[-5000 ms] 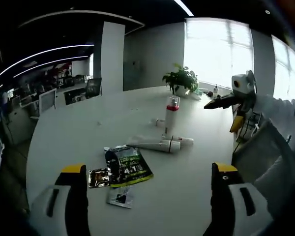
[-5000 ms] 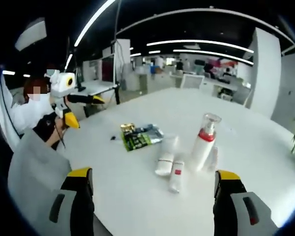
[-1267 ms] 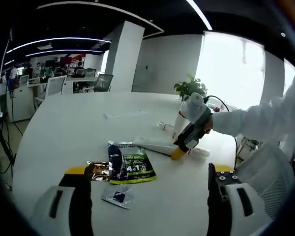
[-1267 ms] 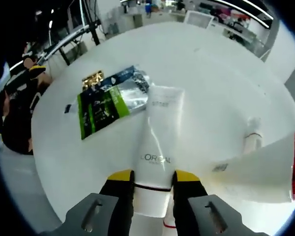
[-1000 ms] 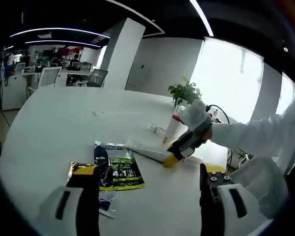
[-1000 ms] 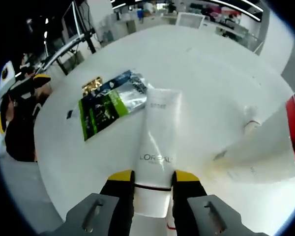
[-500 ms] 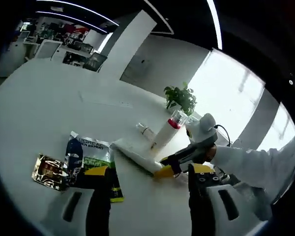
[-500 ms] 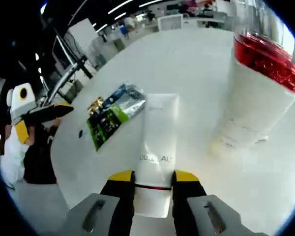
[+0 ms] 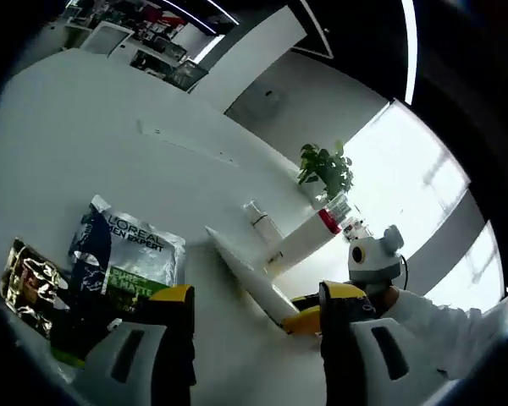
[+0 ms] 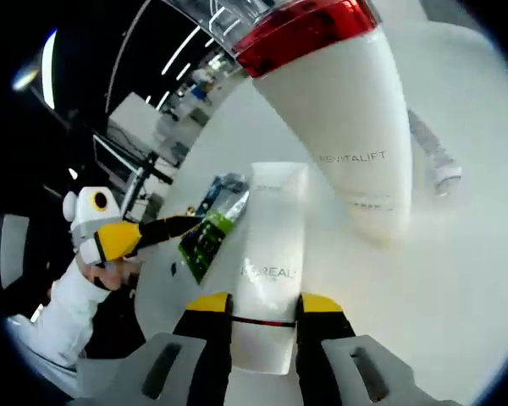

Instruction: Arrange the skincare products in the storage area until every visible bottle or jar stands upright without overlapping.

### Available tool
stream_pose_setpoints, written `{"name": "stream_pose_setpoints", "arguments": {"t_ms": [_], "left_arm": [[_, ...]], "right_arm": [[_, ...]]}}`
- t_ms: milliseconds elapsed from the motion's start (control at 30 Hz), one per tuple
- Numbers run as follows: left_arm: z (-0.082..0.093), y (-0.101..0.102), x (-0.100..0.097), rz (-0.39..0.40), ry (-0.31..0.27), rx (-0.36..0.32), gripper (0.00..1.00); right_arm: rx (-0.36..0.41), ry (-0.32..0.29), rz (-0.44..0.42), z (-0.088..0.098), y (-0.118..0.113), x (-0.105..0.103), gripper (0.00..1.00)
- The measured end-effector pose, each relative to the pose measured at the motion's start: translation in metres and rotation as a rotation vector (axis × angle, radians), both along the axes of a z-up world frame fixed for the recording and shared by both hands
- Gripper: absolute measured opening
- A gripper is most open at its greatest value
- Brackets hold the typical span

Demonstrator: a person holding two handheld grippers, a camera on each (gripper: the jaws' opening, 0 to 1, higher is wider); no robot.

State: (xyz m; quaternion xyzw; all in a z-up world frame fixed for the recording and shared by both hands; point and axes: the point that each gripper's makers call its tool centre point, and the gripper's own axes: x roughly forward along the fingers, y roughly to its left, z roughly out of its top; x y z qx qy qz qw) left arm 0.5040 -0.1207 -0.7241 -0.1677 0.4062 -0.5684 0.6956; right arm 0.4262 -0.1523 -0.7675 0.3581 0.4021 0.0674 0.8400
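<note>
White office table (image 9: pixel 85 161) ran under everything. Left gripper (image 9: pixel 250 317) hung spread, clamping nothing, over the L'Oréal Men Expert sachet (image 9: pixel 118 271). Right gripper (image 10: pixel 262 311) pinched the white L'Oréal tube (image 10: pixel 271 245) near its cap end, long axis running straight ahead from the jaws, crimped end raised off the table. Just beside it stood the red-collared Revitalift pump bottle (image 10: pixel 356 127), upright on the table.
</note>
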Motion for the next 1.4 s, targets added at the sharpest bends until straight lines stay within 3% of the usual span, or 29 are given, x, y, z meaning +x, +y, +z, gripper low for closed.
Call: {"name": "stream_pose_setpoints", "arguments": {"t_ms": [100, 300, 433, 567, 633, 700, 900, 1167, 1233, 1400], "left_arm": [[-0.005, -0.010, 0.008, 0.014, 0.037, 0.003, 0.50], [-0.020, -0.028, 0.002, -0.010, 0.048, 0.059, 0.47], [-0.026, -0.037, -0.004, -0.014, 0.078, 0.067, 0.47], [-0.033, -0.043, -0.006, -0.010, 0.074, 0.094, 0.47], [-0.032, -0.045, -0.007, -0.006, 0.087, 0.086, 0.42], [-0.031, -0.048, -0.008, -0.002, 0.109, 0.079, 0.36], [-0.031, -0.049, -0.001, 0.033, 0.123, 0.094, 0.30], [-0.012, -0.046, 0.002, 0.041, 0.096, 0.062, 0.21], [-0.008, -0.045, -0.001, 0.035, 0.088, 0.059, 0.20], [0.002, -0.042, -0.003, 0.029, 0.084, 0.045, 0.16]], "right_arm": [[0.009, -0.003, -0.002, 0.000, 0.000, -0.004, 0.20], [0.085, -0.031, -0.029, 0.005, 0.005, -0.005, 0.20], [0.098, -0.039, -0.029, 0.008, 0.007, -0.007, 0.20], [0.087, -0.056, -0.017, 0.013, 0.010, -0.010, 0.20], [0.082, -0.062, -0.006, 0.016, 0.012, -0.010, 0.20], [0.069, -0.069, 0.008, 0.019, 0.013, -0.010, 0.20], [-0.005, -0.104, 0.047, 0.027, 0.014, -0.008, 0.20], [-0.151, -0.157, 0.115, 0.031, 0.013, -0.007, 0.20], [-0.146, -0.152, 0.122, 0.031, 0.017, -0.007, 0.20], [-0.228, -0.166, 0.179, 0.028, 0.019, -0.007, 0.20]]}}
